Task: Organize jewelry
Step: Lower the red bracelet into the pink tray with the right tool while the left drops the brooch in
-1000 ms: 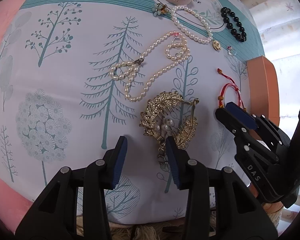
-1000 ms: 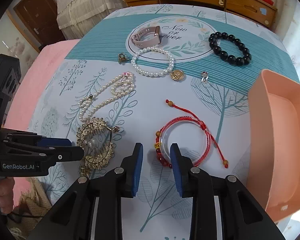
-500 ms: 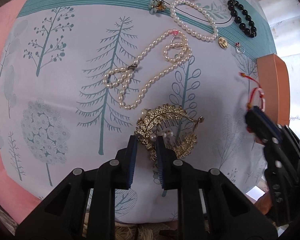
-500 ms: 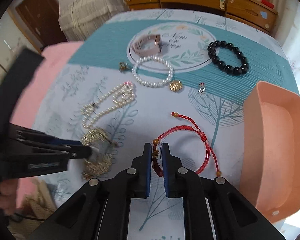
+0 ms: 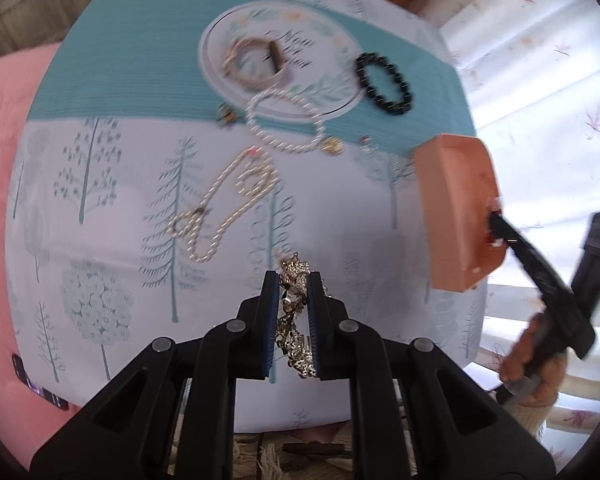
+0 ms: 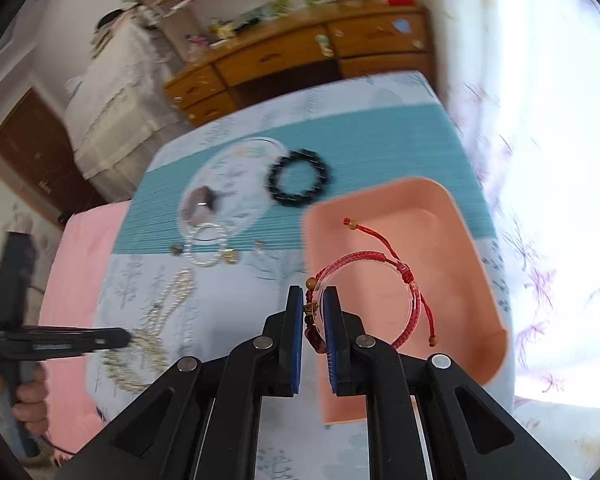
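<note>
While our left gripper is clamping the gold hair comb over the tablecloth's near edge, our right gripper is pinching one red cord bracelet above the single peach tray; farther off, one black bead bracelet is lying beside blurred, unreadable lettering.

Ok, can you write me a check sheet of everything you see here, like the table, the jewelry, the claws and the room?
Surface: tree-print cloth with a teal band.
Job's things: red string bracelet in the right claw, over the peach tray; gold hair comb in the left claw.
Clutter: on the cloth lie a long pearl necklace, pearl bracelet, black bead bracelet, pink watch, gold charm, and two small pieces too blurred to name.
Claws: both shut on jewelry.
Cables: nothing seen.
Surroundings: wooden dresser, curtain, brown door.
</note>
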A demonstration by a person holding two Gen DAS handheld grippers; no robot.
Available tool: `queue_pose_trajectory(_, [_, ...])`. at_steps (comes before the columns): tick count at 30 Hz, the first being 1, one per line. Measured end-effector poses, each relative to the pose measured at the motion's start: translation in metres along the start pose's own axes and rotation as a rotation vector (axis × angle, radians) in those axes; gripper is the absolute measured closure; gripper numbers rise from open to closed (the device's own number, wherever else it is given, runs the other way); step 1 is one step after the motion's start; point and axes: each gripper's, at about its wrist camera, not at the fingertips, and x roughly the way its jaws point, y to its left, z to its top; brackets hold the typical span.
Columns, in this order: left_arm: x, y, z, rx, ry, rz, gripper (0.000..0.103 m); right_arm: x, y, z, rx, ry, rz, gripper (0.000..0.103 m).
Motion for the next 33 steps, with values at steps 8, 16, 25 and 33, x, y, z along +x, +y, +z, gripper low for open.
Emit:
queue_pose_trajectory(8, [-0.041, -0.065, 0.011, 0.126, -0.084, -0.051, 0.092, 0.047, -0.021, -0.024, 0.03, 0.161, -0.023, 0.093])
queue_pose_trajectory(16, [-0.038, -0.135, 0.043, 0.201, -0.165, -0.122, 0.092, 0.043, -0.014, -0.054, 0.093, 0.175, -0.021, 0.078])
queue_pose_trajectory(25, [0.036, -0.204, 0.057, 0.316, -0.188, -0.161, 0.092, -0.026, -0.024, -0.066, 0.148, -0.002, -0.051, 0.066])
queue_pose_trajectory(33, [0.105, -0.23, 0.055, 0.418, -0.138, -0.09, 0.092, -0.051, -0.039, -0.08, 0.177, -0.03, -0.111, 0.066])
